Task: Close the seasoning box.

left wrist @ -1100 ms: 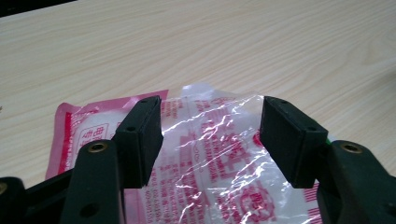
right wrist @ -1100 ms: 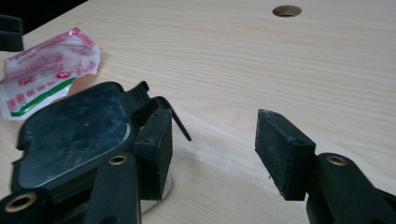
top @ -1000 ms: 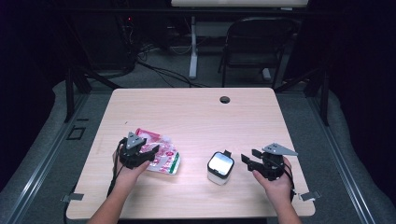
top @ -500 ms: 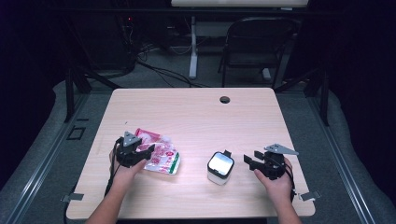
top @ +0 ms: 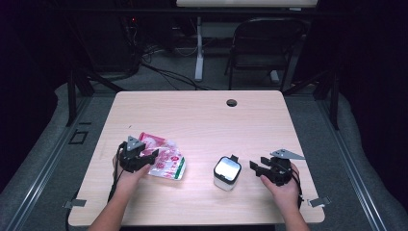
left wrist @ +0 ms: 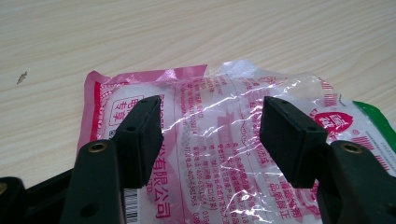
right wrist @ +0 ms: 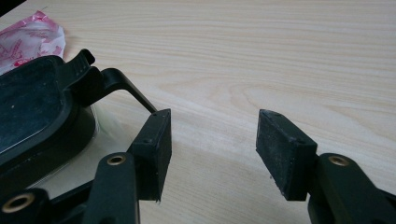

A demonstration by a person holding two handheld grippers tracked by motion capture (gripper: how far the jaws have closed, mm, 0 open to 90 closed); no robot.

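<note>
A pink and clear plastic packet with red print and a green edge lies flat on the wooden table. My left gripper rests at its left end, open. In the left gripper view the packet spreads under and between the jaws of that gripper, and the pads do not press on it. A small white box with a black-rimmed lid stands at centre right. My right gripper sits just right of it, open. In the right gripper view the box's black lid and latch lie left of the open right gripper.
A round cable hole sits near the table's far edge. A dark chair and cables lie on the floor behind the table. Both forearms come in over the near edge.
</note>
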